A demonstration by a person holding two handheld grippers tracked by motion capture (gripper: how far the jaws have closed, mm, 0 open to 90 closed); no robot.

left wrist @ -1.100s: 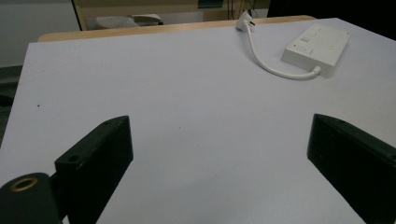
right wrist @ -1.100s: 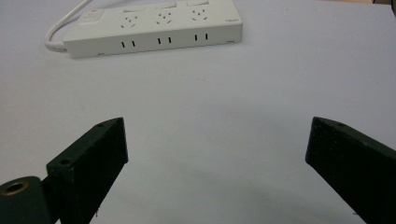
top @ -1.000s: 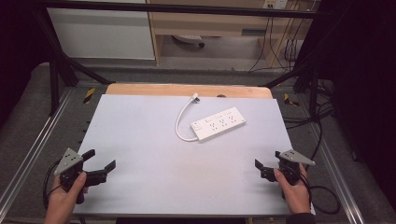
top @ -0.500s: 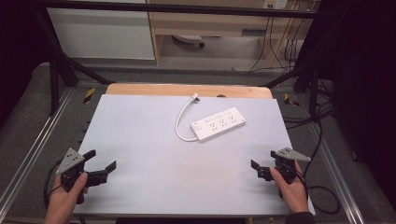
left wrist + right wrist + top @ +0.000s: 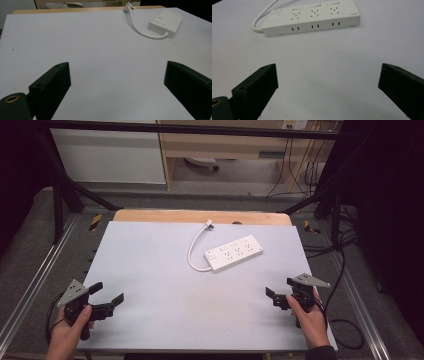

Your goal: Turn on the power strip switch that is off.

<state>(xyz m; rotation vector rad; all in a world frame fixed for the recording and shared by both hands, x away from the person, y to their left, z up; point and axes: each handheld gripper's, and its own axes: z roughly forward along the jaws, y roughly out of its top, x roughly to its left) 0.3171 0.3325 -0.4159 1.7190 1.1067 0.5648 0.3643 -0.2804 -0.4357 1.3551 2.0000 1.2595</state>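
A white power strip (image 5: 234, 253) lies on the pale table top (image 5: 160, 270), right of centre toward the back. Its short white cord (image 5: 192, 251) curls left and ends in a plug (image 5: 209, 224) near the far edge. My left gripper (image 5: 107, 292) hovers at the front left, open and empty, with a hand around its handle. My right gripper (image 5: 280, 289) is at the front right, also open and empty. The left gripper view has the open gripper (image 5: 116, 75) with the strip (image 5: 166, 21) far off at the upper right. From the right gripper (image 5: 327, 72), the strip (image 5: 312, 17) lies straight ahead.
A wooden strip (image 5: 200, 216) borders the table's far edge. Metal frame rails (image 5: 30, 285) run along both sides, with black cables (image 5: 345, 270) on the floor at the right. A white cabinet (image 5: 107, 152) and wooden shelving stand beyond the table.
My right gripper has crept slightly left and forward, toward the power strip. The left gripper has hardly moved. Both stay open.
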